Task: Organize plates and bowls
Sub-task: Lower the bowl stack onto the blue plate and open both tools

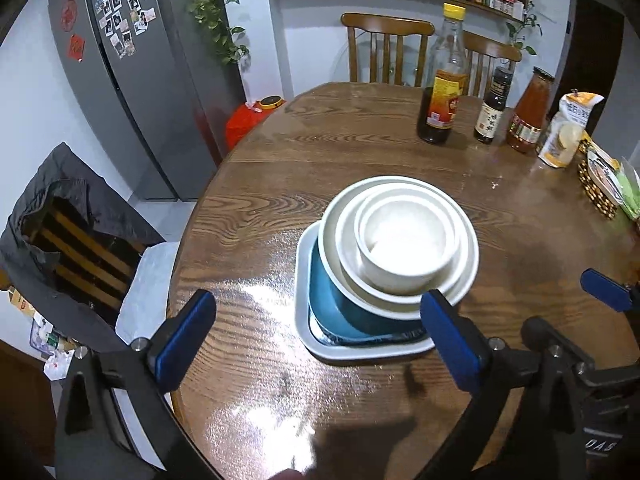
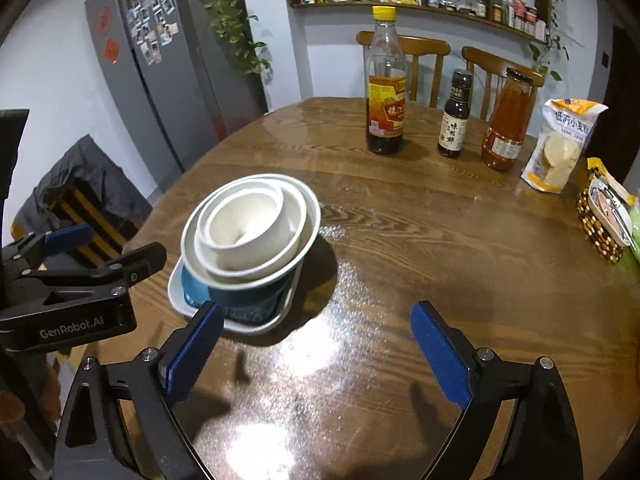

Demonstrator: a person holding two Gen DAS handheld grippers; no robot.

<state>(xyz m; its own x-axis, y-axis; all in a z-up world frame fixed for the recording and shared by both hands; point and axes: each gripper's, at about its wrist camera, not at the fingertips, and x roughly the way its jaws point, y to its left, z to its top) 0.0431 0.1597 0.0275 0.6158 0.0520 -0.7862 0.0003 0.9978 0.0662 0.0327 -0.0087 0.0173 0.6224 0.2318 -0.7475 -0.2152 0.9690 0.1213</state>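
Observation:
On the round wooden table (image 1: 360,148) stands one stack. A white square plate (image 1: 303,280) is at the bottom, a blue bowl (image 1: 332,308) sits on it, and three white bowls (image 1: 404,236) nest inside one another on top. My left gripper (image 1: 316,304) is open just in front of the stack; its right pad overlaps the stack's near rim in view, and nothing is gripped. In the right wrist view the same stack (image 2: 248,216) stands to the left on its plate (image 2: 176,292). My right gripper (image 2: 316,312) is open over bare table beside it.
At the far side stand a tall yellow-capped bottle (image 2: 386,92), a small dark bottle (image 2: 454,116) and a red sauce bottle (image 2: 506,124). A snack bag (image 2: 560,144) and a beaded basket (image 2: 604,220) lie at the right. A chair with a dark jacket (image 1: 60,220) stands left.

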